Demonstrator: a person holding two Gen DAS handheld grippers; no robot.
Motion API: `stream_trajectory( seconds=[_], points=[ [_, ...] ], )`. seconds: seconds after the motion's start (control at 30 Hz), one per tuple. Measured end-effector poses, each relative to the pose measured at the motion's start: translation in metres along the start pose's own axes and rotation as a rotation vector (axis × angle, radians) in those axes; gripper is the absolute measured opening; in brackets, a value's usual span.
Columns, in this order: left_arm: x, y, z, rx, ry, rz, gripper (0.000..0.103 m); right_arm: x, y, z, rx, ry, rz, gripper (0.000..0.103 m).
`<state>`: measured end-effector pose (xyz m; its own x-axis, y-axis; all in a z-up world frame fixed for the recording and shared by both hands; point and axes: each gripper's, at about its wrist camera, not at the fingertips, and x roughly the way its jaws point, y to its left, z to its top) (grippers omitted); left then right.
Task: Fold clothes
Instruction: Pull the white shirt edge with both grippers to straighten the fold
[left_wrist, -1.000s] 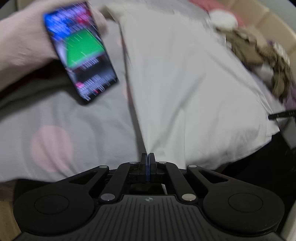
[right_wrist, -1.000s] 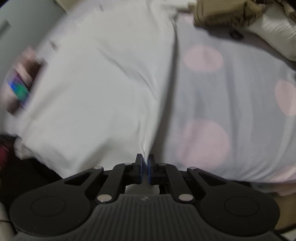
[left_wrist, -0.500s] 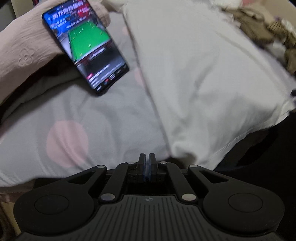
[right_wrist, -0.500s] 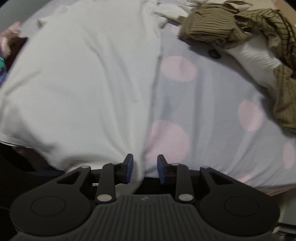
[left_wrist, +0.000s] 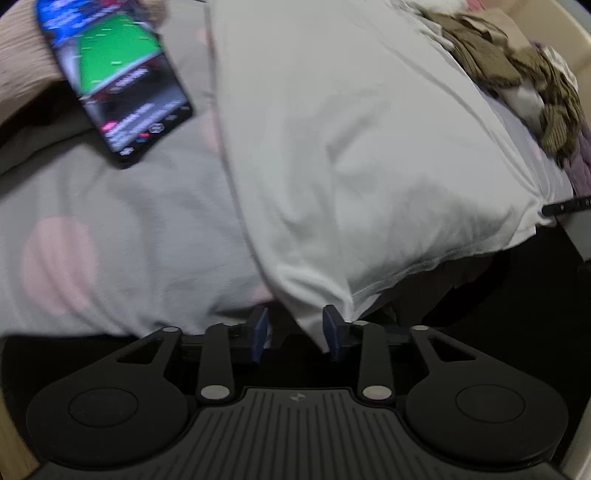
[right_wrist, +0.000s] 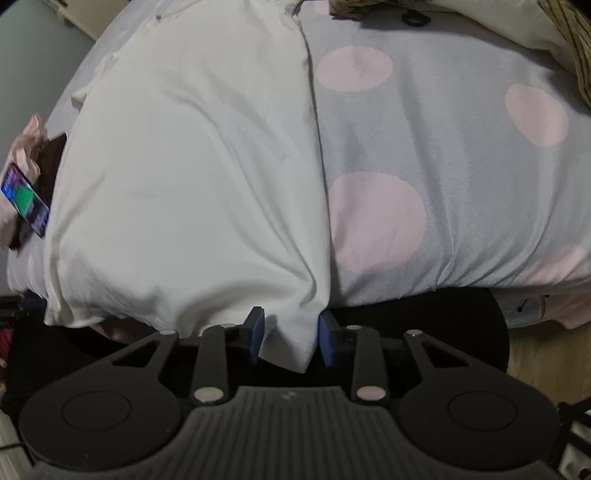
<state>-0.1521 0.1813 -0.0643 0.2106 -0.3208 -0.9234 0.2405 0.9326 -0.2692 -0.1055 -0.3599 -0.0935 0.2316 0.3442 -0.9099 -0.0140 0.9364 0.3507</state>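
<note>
A white garment lies spread flat on a grey bedsheet with pink dots; the right wrist view shows the same white garment. Its hem hangs over the bed's near edge. My left gripper is open, and the garment's left hem corner droops loosely between its blue pads. My right gripper is open too, with the right hem corner hanging slack between its pads. Neither gripper pinches the cloth.
A person's sleeve at upper left holds a lit phone over the bed; the phone also shows at the left edge. Brown striped clothes are piled at the far right. Beyond the garment the dotted sheet lies bare.
Both grippers were shut on the garment's hem corners a second ago. The right one opened half a second ago, and the left one has opened now; the cloth lies released on the bed.
</note>
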Motion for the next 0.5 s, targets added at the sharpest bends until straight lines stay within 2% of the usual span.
stream_trajectory(
  seconds=[0.17,0.3,0.5],
  points=[
    [-0.012,0.008,-0.004,-0.07,-0.02,-0.024,0.037,0.004,0.0,-0.001,0.0,0.002,-0.001,0.036],
    [-0.009,-0.003,-0.003,-0.099,-0.031,-0.09,0.039,0.01,0.003,0.002,-0.022,0.01,-0.006,0.037],
    [0.023,-0.022,0.005,-0.072,0.066,-0.071,0.04,0.014,0.006,0.007,-0.035,0.017,-0.001,0.038]
  ],
)
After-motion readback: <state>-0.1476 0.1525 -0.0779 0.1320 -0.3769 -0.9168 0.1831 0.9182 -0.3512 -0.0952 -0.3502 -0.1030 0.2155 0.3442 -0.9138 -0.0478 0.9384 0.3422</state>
